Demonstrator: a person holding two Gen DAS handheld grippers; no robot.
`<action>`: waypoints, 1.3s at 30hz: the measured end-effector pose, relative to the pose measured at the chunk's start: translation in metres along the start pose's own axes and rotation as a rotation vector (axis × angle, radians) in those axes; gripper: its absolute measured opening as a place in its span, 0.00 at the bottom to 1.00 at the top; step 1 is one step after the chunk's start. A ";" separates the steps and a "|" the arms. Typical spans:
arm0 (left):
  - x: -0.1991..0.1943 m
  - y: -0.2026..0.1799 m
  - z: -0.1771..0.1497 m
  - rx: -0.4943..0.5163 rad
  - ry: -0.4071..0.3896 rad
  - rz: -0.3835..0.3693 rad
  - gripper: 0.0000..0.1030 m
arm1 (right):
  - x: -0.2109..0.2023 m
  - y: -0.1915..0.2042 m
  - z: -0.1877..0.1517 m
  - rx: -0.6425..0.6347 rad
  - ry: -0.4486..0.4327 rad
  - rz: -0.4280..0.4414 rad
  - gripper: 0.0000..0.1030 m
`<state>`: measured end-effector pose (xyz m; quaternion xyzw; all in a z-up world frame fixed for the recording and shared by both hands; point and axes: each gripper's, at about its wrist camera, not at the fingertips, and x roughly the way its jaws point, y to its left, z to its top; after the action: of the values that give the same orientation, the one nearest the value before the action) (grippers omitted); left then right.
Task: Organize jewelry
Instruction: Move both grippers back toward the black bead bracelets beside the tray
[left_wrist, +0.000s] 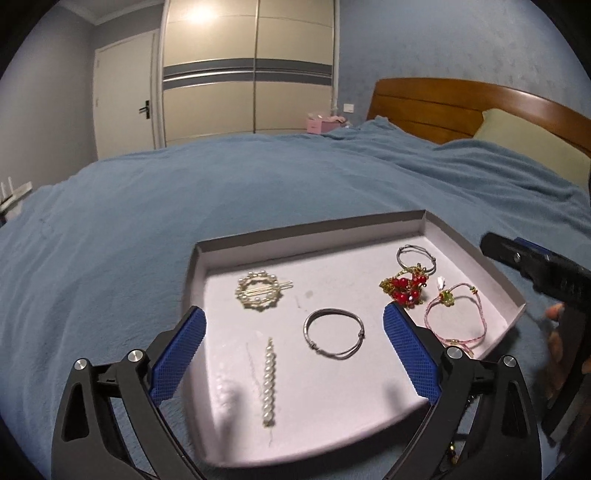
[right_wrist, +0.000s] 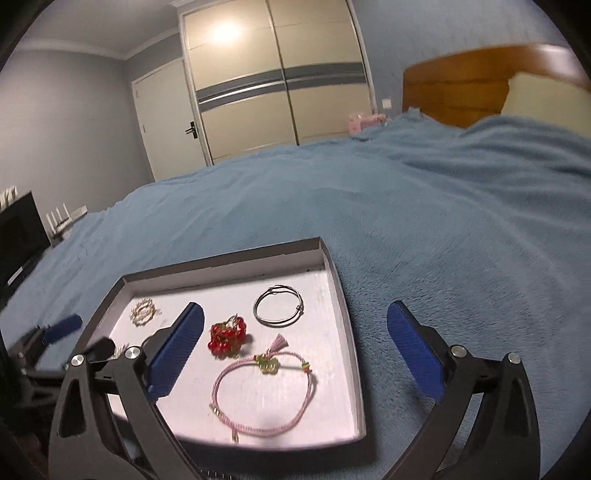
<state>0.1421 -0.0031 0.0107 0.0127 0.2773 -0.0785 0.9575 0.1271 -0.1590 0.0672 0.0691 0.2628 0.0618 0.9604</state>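
A shallow white tray (left_wrist: 480, 258) (right_wrist: 343, 295) lies on the blue bedspread. In it lie a pearl wreath clip (left_wrist: 258, 290) (right_wrist: 143, 312), a pearl bar clip (left_wrist: 268, 382), a silver bangle (left_wrist: 334, 334), a second silver bangle (left_wrist: 415, 256) (right_wrist: 279, 305), a red bead cluster (left_wrist: 404, 288) (right_wrist: 227, 336) and a pink cord bracelet (left_wrist: 456, 317) (right_wrist: 264, 395). My left gripper (left_wrist: 293, 354) is open and empty above the tray's near side. My right gripper (right_wrist: 295, 354) is open and empty over the tray's right edge; it also shows in the left wrist view (left_wrist: 535, 266).
The blue bedspread (left_wrist: 147, 221) (right_wrist: 461, 240) spreads all round the tray. A wooden headboard (left_wrist: 443, 107) and a pillow (left_wrist: 535, 144) are at the far right. A wardrobe (left_wrist: 251, 66) and a door (left_wrist: 125, 96) stand behind the bed.
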 end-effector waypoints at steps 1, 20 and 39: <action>-0.003 0.002 -0.001 -0.005 -0.001 0.003 0.94 | -0.007 0.003 -0.002 -0.018 -0.015 -0.007 0.95; -0.063 0.000 -0.051 -0.006 0.030 -0.040 0.94 | -0.064 0.001 -0.066 -0.053 0.024 0.035 0.95; -0.064 -0.010 -0.096 0.018 0.195 -0.117 0.94 | -0.054 0.021 -0.089 -0.163 0.091 0.104 0.95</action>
<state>0.0362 0.0025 -0.0360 0.0128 0.3687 -0.1350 0.9196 0.0336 -0.1374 0.0218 0.0015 0.2964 0.1359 0.9453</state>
